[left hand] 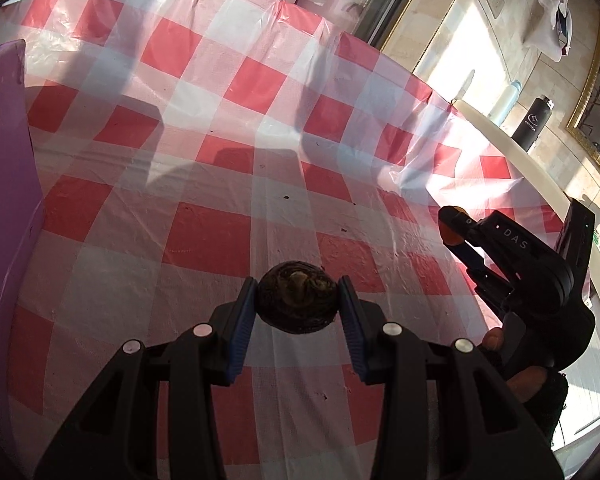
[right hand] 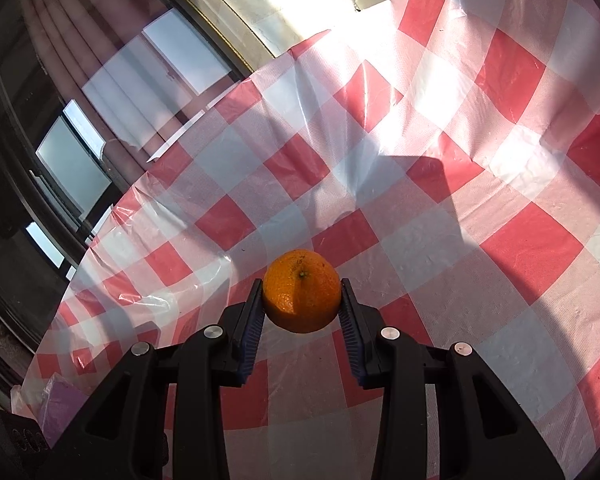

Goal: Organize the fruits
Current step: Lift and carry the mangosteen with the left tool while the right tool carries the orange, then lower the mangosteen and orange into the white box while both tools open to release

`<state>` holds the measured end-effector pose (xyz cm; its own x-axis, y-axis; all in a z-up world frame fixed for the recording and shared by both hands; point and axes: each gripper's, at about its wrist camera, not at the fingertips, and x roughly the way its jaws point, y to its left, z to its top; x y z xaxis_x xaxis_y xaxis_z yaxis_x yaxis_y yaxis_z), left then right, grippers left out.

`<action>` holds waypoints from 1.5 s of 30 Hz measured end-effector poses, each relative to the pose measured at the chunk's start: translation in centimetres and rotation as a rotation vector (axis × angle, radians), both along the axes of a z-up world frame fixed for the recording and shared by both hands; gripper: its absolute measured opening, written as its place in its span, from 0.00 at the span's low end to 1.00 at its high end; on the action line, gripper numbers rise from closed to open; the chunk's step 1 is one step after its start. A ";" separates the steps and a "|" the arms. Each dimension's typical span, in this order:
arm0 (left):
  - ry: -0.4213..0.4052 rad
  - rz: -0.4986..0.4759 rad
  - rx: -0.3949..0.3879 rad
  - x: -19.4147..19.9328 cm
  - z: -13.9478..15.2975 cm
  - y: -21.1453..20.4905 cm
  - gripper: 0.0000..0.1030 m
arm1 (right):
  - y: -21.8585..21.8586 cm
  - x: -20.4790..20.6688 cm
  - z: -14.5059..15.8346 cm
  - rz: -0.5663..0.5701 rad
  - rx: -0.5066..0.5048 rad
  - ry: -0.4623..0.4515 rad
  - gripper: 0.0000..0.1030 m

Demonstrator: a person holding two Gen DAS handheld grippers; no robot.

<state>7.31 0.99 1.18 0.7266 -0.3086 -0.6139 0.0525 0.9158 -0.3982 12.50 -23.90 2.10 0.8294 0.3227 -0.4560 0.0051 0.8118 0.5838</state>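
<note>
My left gripper (left hand: 298, 300) is shut on a dark brown, rough round fruit (left hand: 297, 298) and holds it above the red-and-white checked tablecloth (left hand: 204, 208). My right gripper (right hand: 302, 296) is shut on an orange (right hand: 301, 291) and holds it above the same cloth (right hand: 440, 208). The right gripper also shows in the left wrist view (left hand: 452, 228) at the right, with the orange (left hand: 446, 236) partly hidden between its fingers.
A purple container (left hand: 4, 168) stands at the left edge of the table; a purple corner (right hand: 60, 404) also shows low left in the right wrist view. A white bottle (left hand: 506, 102) and a black bottle (left hand: 534, 122) stand beyond the table's far right edge.
</note>
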 end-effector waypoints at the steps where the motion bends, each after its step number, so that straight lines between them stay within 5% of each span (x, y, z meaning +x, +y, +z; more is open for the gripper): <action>1: 0.004 -0.002 0.001 0.1 0.0 0.0 0.40 | 0.0 0.0 0.0 -0.002 0.001 0.001 0.36; 14: 0.014 0.003 -0.029 0.1 0.2 0.5 0.40 | 0.1 -1.1 0.2 -0.013 0.017 0.031 0.36; 25: 0.018 0.050 -0.012 -0.7 0.6 0.6 0.40 | 3.1 -15.6 0.8 -0.001 -0.005 0.008 0.36; 35: -0.094 0.011 0.035 -10.4 3.6 0.6 0.40 | 0.8 -19.8 4.0 -0.037 0.031 -0.063 0.36; 45: -0.282 0.111 0.136 -18.2 12.3 5.5 0.40 | 8.6 -20.9 7.7 0.125 -0.056 -0.140 0.36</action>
